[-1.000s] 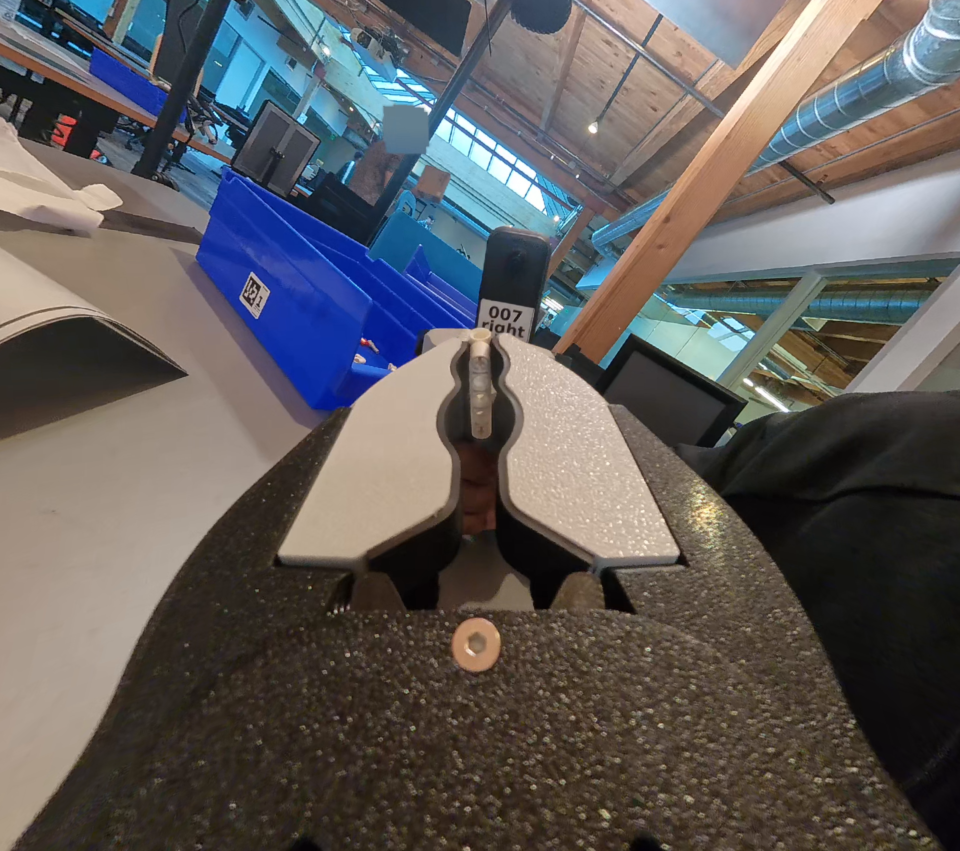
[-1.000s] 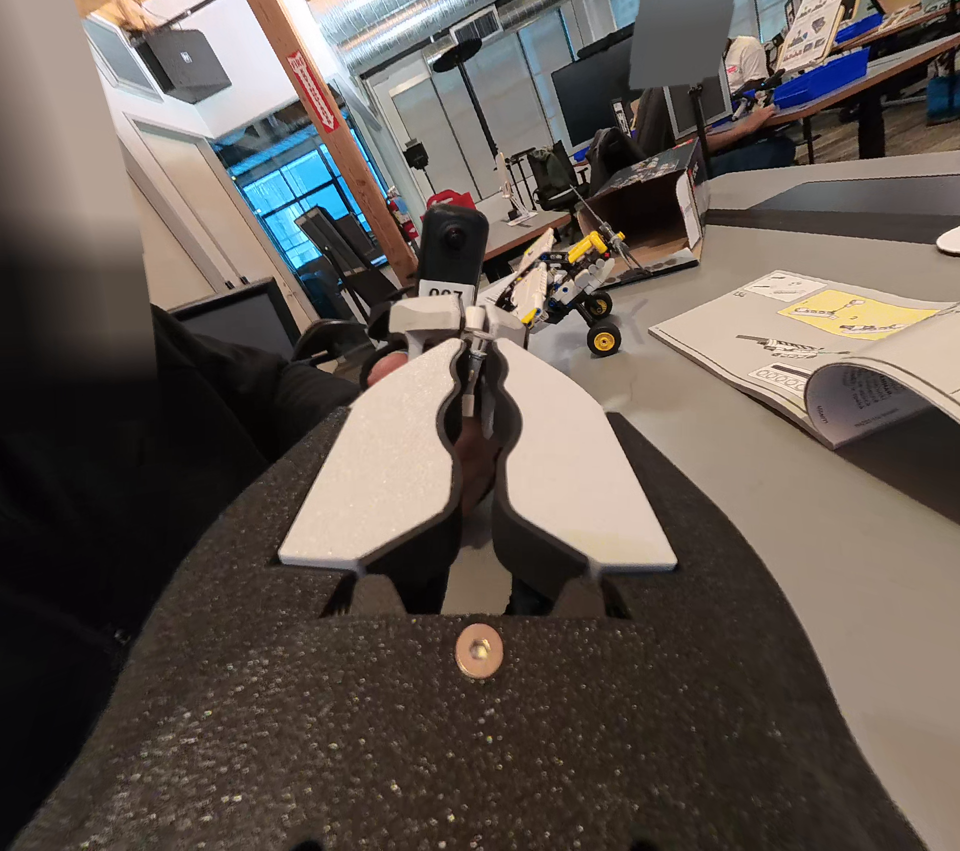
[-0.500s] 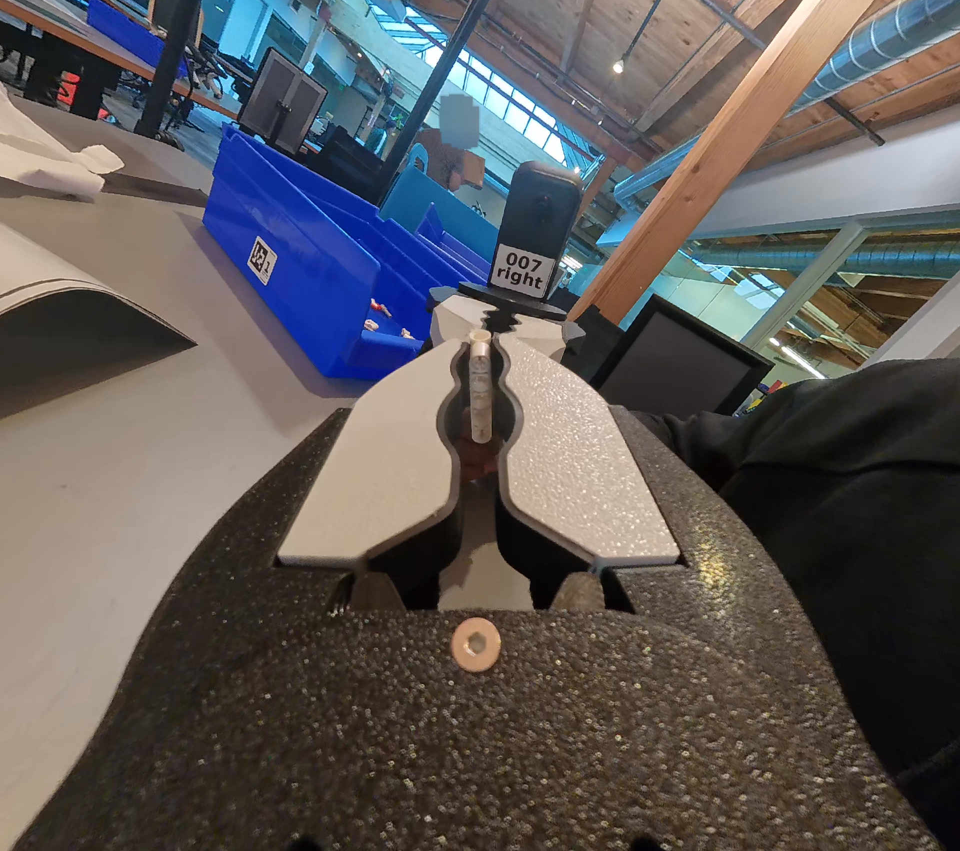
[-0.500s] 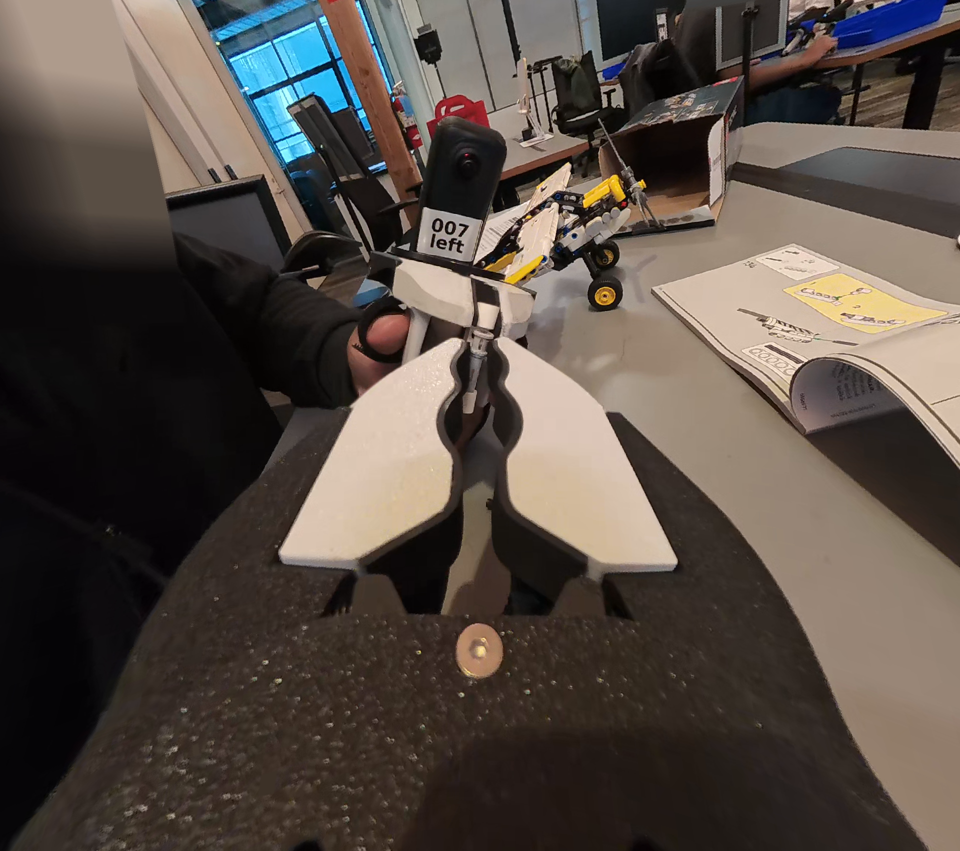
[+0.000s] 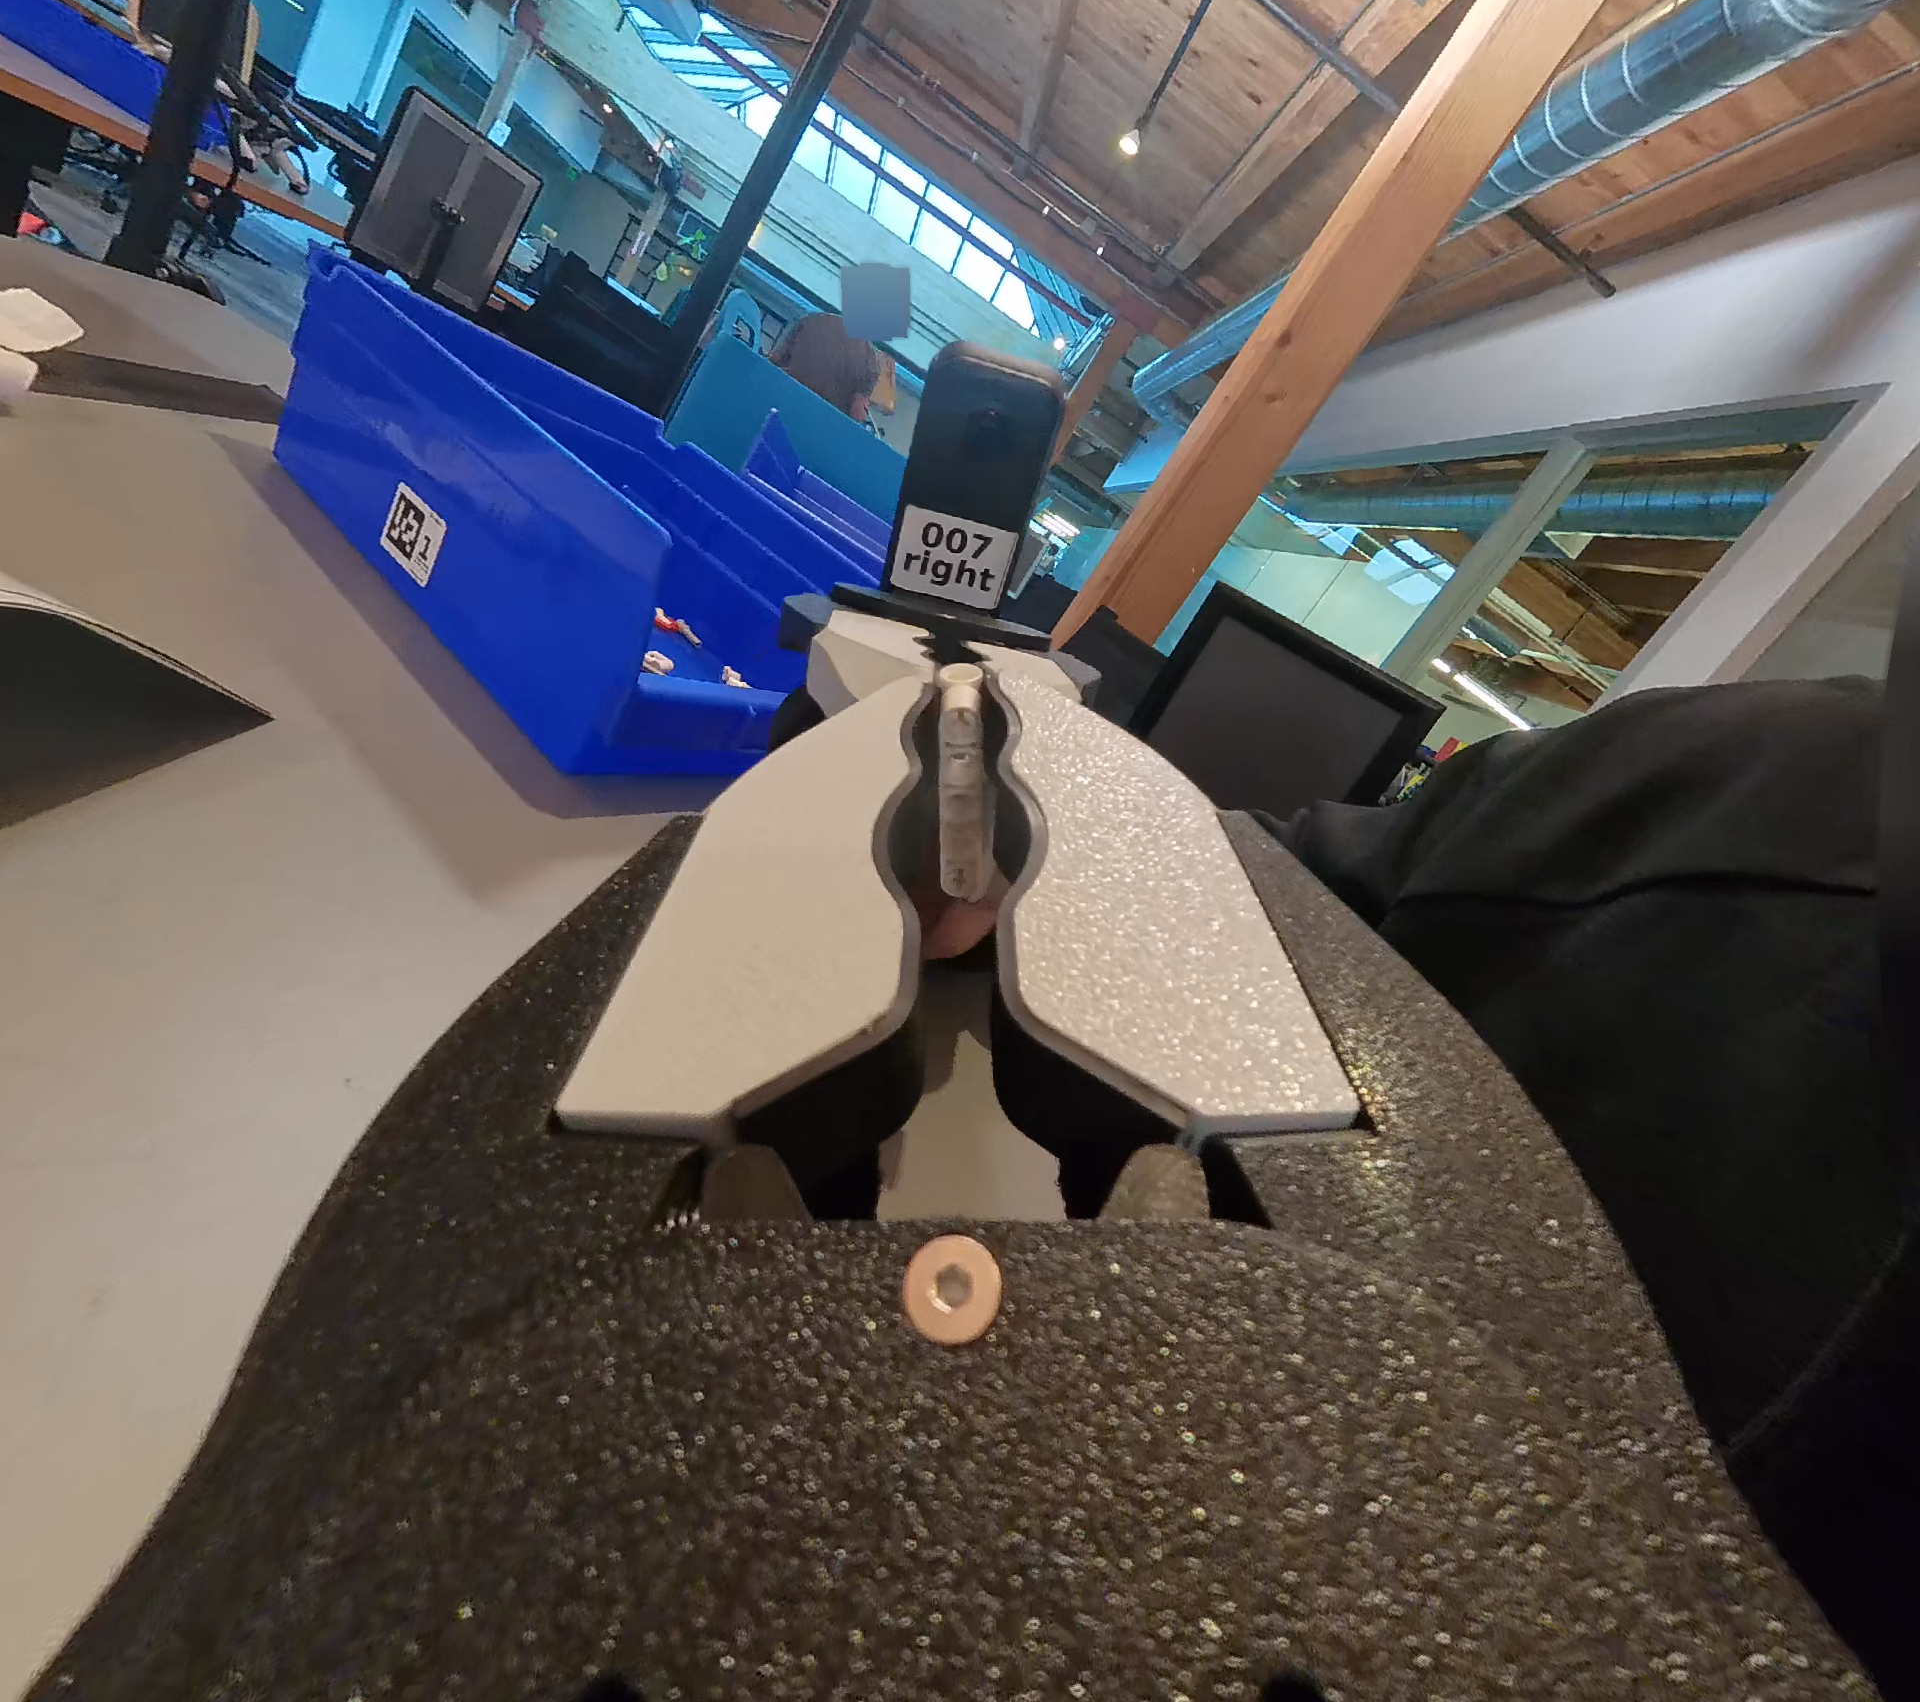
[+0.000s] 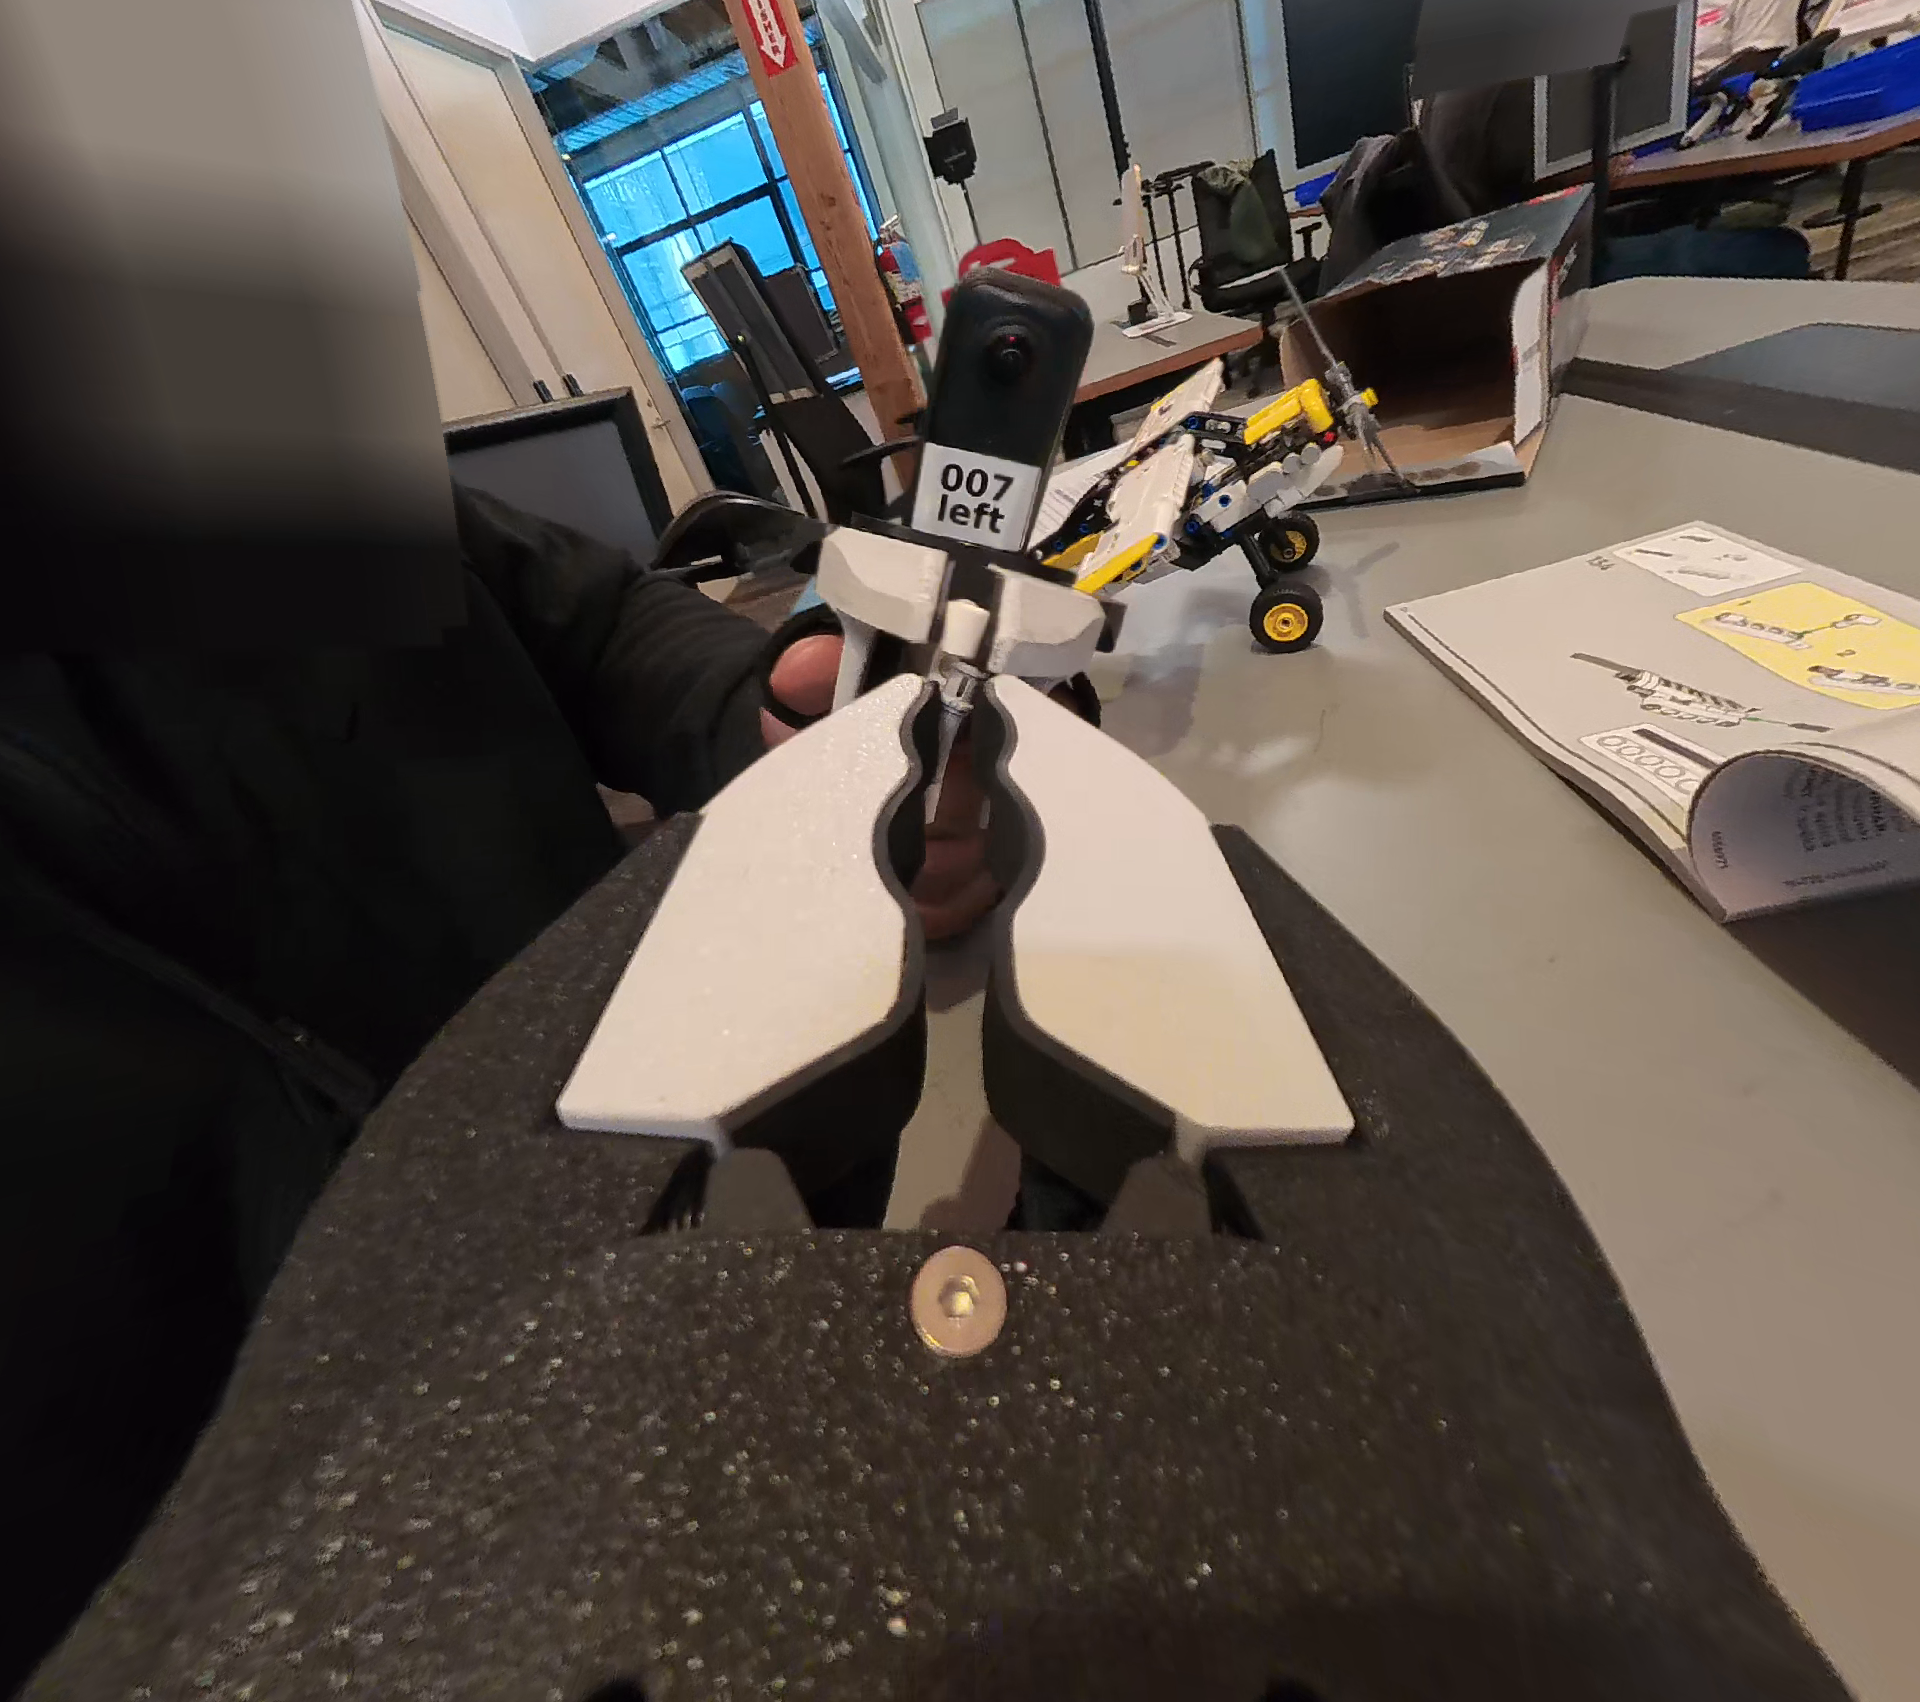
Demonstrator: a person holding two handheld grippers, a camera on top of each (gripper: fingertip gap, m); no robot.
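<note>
Two grippers met tip to tip at frame centre: your left gripper (image 5: 961,696) pinched a white rod (image 5: 961,779); your right gripper (image 6: 951,702) pinched a grey pin (image 6: 948,738). Blue bin (image 5: 468,530) sat upper left.

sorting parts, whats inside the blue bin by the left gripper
In the blue bin's open front compartment lie a few small parts, one red and the others pale. Its front wall and the right gripper cover the rest of the floor, and the rear compartments' contents are hidden.
</note>
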